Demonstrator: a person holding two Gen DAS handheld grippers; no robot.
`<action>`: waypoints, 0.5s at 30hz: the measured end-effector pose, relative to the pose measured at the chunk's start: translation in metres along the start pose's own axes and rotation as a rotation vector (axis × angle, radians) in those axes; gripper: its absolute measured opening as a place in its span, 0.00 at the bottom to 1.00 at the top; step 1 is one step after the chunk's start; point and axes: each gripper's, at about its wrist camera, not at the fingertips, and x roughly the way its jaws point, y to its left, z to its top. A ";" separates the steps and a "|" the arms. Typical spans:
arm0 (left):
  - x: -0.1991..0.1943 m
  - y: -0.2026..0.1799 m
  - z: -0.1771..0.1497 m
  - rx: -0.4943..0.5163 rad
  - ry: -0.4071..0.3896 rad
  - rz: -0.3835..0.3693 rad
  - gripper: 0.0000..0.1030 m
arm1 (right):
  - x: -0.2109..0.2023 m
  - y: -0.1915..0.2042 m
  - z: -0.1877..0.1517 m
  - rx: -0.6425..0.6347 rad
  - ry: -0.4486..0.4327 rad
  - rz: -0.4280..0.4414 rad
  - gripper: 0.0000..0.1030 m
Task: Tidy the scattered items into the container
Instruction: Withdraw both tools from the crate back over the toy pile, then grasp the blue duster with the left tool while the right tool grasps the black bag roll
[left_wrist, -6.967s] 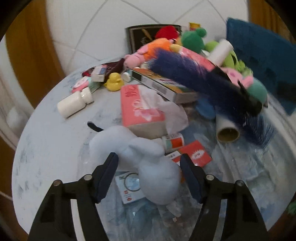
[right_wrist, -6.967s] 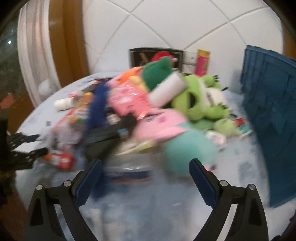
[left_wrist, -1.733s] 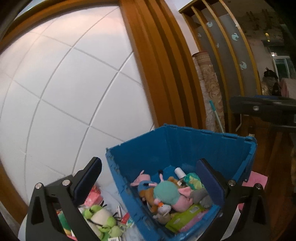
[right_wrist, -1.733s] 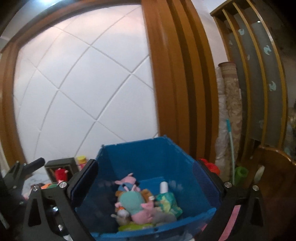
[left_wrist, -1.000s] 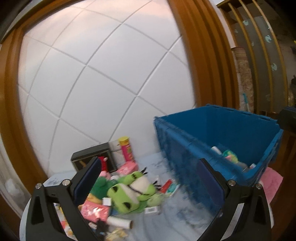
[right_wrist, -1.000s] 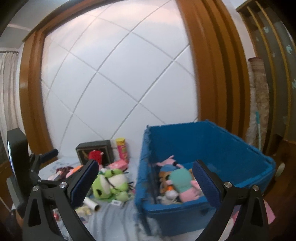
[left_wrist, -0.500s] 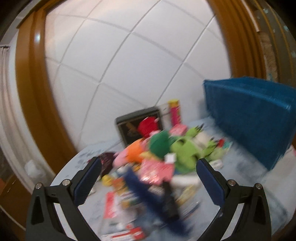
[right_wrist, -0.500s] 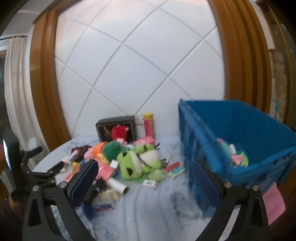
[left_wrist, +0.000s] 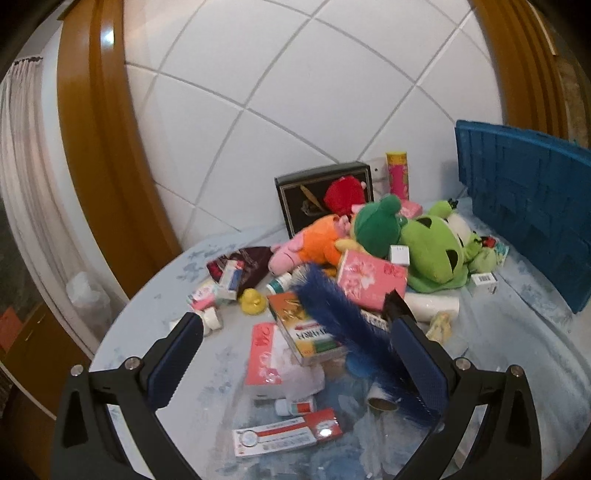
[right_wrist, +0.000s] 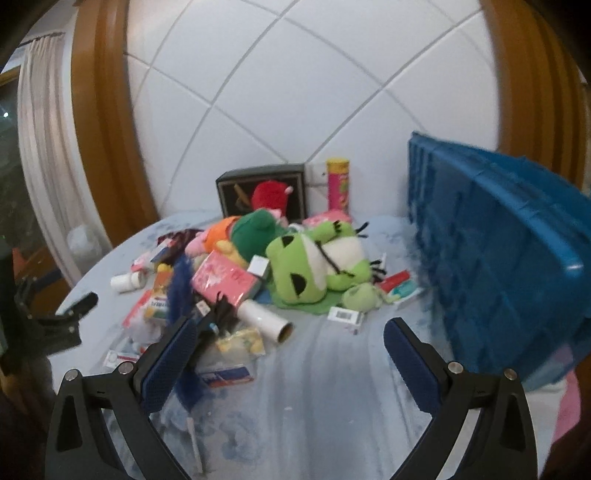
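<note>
A heap of scattered items covers a round pale blue table (left_wrist: 517, 332): a green frog plush (left_wrist: 436, 251) (right_wrist: 306, 266), a dark green plush (left_wrist: 380, 229), an orange and pink plush (left_wrist: 314, 243), a pink tissue pack (left_wrist: 373, 277) (right_wrist: 225, 280), a blue feather duster (left_wrist: 343, 325) (right_wrist: 177, 288), a yellow duck (left_wrist: 253, 301) and several boxes. The blue container (left_wrist: 528, 206) (right_wrist: 495, 251) stands at the right. My left gripper (left_wrist: 295, 354) hangs open above the boxes, holding nothing. My right gripper (right_wrist: 288, 350) is open and empty over the table's near side.
A black box (left_wrist: 314, 192) and a pink can (left_wrist: 397, 175) stand against the white tiled wall. A cardboard tube (right_wrist: 266, 319) lies near the right gripper. Wooden frames flank the wall. The left gripper's black body (right_wrist: 59, 321) shows at the right view's left edge.
Both grippers have swung from over the blue container back left and down toward the heap on the table. The light blue plush seen earlier no longer lies on the table.
</note>
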 end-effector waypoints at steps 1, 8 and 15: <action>0.005 -0.002 -0.003 -0.009 0.014 0.003 1.00 | 0.007 0.000 0.000 -0.017 0.010 0.014 0.99; 0.039 -0.011 -0.020 -0.058 0.071 0.042 1.00 | 0.040 0.001 -0.001 -0.083 0.050 0.127 1.00; 0.066 -0.012 -0.022 -0.047 0.088 0.023 1.00 | 0.125 0.063 0.000 -0.115 0.193 0.230 0.98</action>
